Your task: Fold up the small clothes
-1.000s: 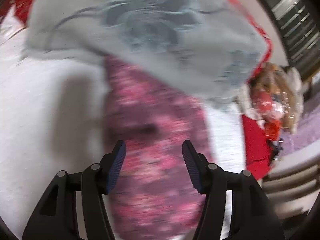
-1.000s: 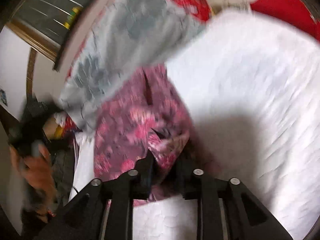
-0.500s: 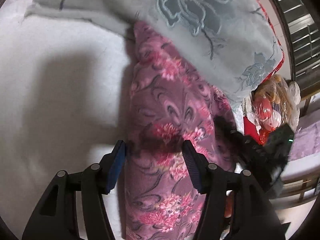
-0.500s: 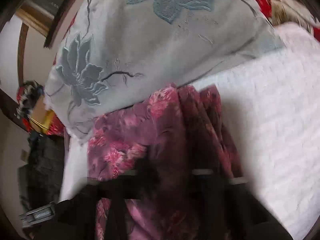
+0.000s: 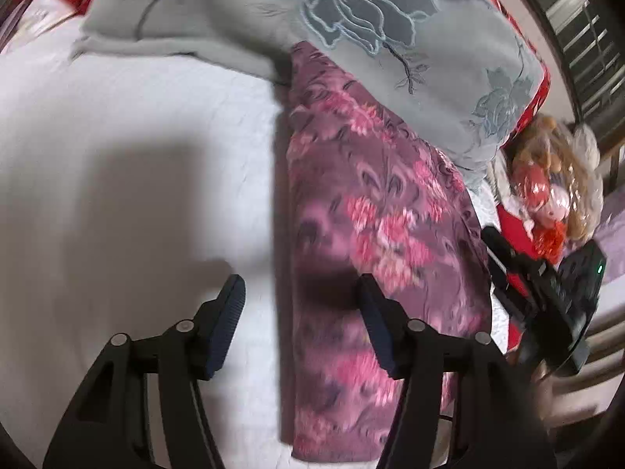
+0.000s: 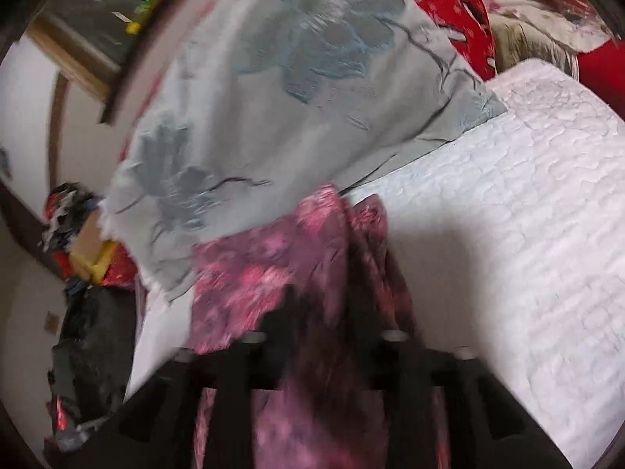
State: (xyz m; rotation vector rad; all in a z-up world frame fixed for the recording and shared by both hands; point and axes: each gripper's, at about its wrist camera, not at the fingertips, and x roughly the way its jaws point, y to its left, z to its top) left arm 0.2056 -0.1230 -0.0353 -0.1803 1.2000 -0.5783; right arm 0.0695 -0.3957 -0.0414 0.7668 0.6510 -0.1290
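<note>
A purple garment with pink flowers [image 5: 375, 242] lies as a long folded strip on the white quilted bed [image 5: 136, 195], its far end tucked under a grey flowered pillow [image 5: 351, 31]. My left gripper [image 5: 300, 305] is open and empty, its right finger over the garment's left edge. The right gripper shows at the strip's right side in the left wrist view [image 5: 547, 297]. In the right wrist view my right gripper [image 6: 320, 312] is blurred, with the garment [image 6: 273, 281] bunched between and over its fingers.
A red patterned pillow [image 6: 449, 4] lies behind the grey pillow [image 6: 293, 78]. A wrapped stuffed toy [image 5: 554, 195] sits at the bed's right edge. Dark bags and clutter [image 6: 78, 351] stand on the floor beside the bed. The white quilt [image 6: 527, 215] stretches to the right.
The garment has been laid out into a flat long strip against the pillow. My left gripper drifted left, now straddling the strip's left edge. The right gripper still carries cloth.
</note>
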